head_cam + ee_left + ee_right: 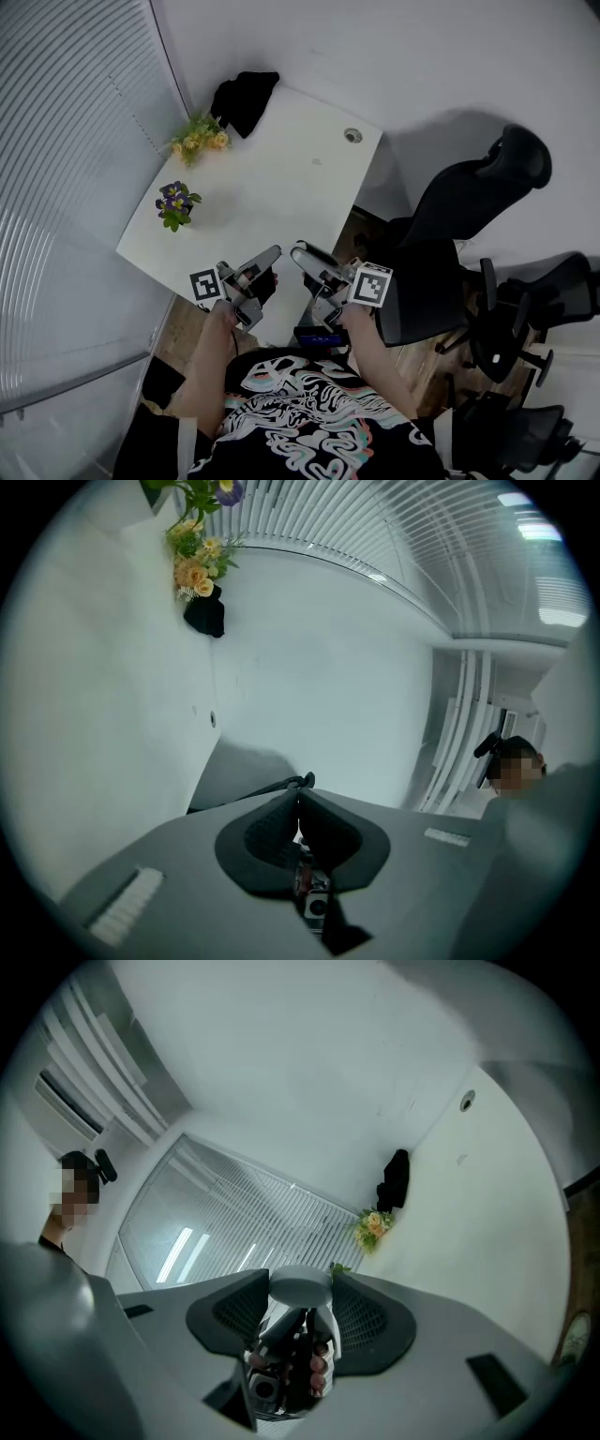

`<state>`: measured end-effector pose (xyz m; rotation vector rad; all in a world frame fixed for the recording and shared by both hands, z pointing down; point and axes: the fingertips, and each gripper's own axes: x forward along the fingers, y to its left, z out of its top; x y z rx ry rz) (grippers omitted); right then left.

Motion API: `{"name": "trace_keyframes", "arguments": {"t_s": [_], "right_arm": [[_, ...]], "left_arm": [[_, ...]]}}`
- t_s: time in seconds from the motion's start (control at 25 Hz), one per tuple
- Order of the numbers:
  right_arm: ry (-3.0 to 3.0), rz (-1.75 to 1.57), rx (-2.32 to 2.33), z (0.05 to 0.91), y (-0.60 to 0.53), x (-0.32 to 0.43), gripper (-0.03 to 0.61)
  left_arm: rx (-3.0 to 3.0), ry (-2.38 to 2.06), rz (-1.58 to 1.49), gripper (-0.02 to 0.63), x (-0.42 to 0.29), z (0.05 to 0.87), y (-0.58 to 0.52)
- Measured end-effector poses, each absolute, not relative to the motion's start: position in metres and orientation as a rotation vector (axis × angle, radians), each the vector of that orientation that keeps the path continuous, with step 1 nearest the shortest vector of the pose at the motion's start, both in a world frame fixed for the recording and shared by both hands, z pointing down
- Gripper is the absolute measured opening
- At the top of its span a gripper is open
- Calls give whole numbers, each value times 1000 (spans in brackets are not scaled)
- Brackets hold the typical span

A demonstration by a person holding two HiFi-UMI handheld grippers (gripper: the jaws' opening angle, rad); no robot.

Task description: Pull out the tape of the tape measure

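One white table (281, 159), bearing two flower bunches (yellow bunch (200, 139), purple bunch (174, 203)). Two grippers at its near edge: left gripper (298, 803) pinched together, nothing seen between; right gripper (300, 1279) spread wide, clamping one grey tape measure (300, 1294).

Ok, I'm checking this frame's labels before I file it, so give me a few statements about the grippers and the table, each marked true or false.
1. The fingers of the right gripper stand on either side of a grey-white tape measure and grip it. True.
2. The fingers of the left gripper are spread wide. False: they are closed together.
3. Two bunches of flowers sit on the white table. True: yellow flowers and purple flowers.
4. The purple flowers sit next to the black item at the far corner. False: the yellow flowers do. The purple ones sit nearer the person, along the left edge.
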<state>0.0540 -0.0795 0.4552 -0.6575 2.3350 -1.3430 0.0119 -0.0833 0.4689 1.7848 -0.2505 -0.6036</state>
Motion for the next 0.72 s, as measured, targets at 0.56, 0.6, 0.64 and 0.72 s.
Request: {"name": "trace_keyframes", "arguments": {"t_s": [0.56, 0.6, 0.64, 0.72], "right_arm": [[2324, -1351, -779, 462, -86, 64, 216], [2318, -1352, -779, 462, -85, 65, 216], [2312, -1355, -781, 462, -84, 66, 216], [2309, -1365, -788, 464, -83, 69, 216]], "left_arm": [[1790, -391, -526, 5, 1, 489, -86], [1784, -405, -522, 5, -1, 491, -85], [1779, -420, -517, 5, -2, 493, -85], [1777, -444, -503, 5, -5, 497, -84]]}}
